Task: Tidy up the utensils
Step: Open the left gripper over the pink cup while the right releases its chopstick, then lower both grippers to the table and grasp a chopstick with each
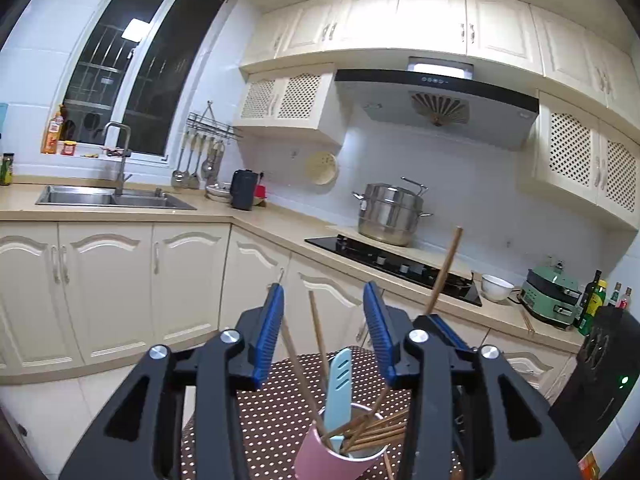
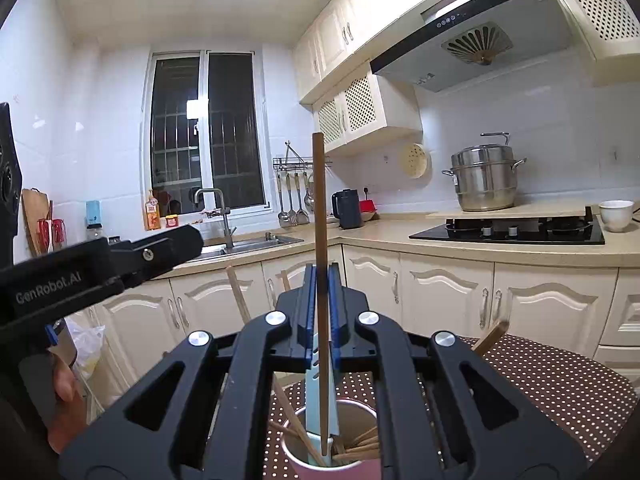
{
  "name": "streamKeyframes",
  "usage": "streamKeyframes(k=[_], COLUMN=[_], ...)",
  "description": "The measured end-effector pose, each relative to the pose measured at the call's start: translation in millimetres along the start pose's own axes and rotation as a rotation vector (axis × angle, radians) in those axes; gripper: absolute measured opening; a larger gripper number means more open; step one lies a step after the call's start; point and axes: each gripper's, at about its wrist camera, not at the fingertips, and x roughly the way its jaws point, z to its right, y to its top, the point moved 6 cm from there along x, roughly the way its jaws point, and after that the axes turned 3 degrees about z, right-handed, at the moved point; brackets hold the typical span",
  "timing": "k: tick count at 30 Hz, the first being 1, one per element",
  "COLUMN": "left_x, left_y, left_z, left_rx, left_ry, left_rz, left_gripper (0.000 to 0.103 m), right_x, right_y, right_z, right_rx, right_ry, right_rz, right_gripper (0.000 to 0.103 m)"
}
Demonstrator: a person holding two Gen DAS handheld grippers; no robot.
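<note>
Over the pink cup, your right gripper is squeezed tight on one chopstick, held straight up so its bottom end can slide down into the cup. The cup sits on the dotted tabletop and already holds more chopsticks and a light blue tool (a knife, maybe). Your left gripper has its jaws wide apart with nothing between them, close above the cup, probably ready to steady it.

Pink cup, brown polka-dot cloth, lt-blue spatula.
</note>
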Motion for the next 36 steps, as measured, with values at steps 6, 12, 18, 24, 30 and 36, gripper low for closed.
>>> streamKeyframes(k=[6,12,18,24,30,36], left_x=[-14.8,-28.1,-51.9,-66.0,-68.4,-60.3], left_y=[4.4,8.9,22.2,24.7,21.1,12.2], left_z=[-9.4,-19.3,-24.9,-21.6,-25.0,-32.9], left_rx=[-0.015,-0.031,-0.067,-0.078,-0.058,-0.057], left_ry=[0.027,0.069,0.076,0.06,0.078,0.093], left_rz=[-0.028,-0.06,-0.035,-0.043,-0.06,-0.096], left_gripper=[0.047,0.047,0.052,0.053,0.054,0.055], right_x=[-10.0,-29.2,-50.8,-63.0,-44.0,-41.4], right_y=[5.4,17.4,40.6,55.1,48.2,45.9], right_z=[-5.9,-17.6,-26.9,-31.0,-23.2,-12.3], right_rx=[-0.004,-0.024,-0.04,0.011,0.138,0.17], right_ry=[0.002,0.003,0.003,0.106,0.223,0.202], right_rz=[-0.023,-0.006,0.041,0.033,-0.037,-0.061], right_gripper=[0.037,0.046,0.06,0.067,0.067,0.067])
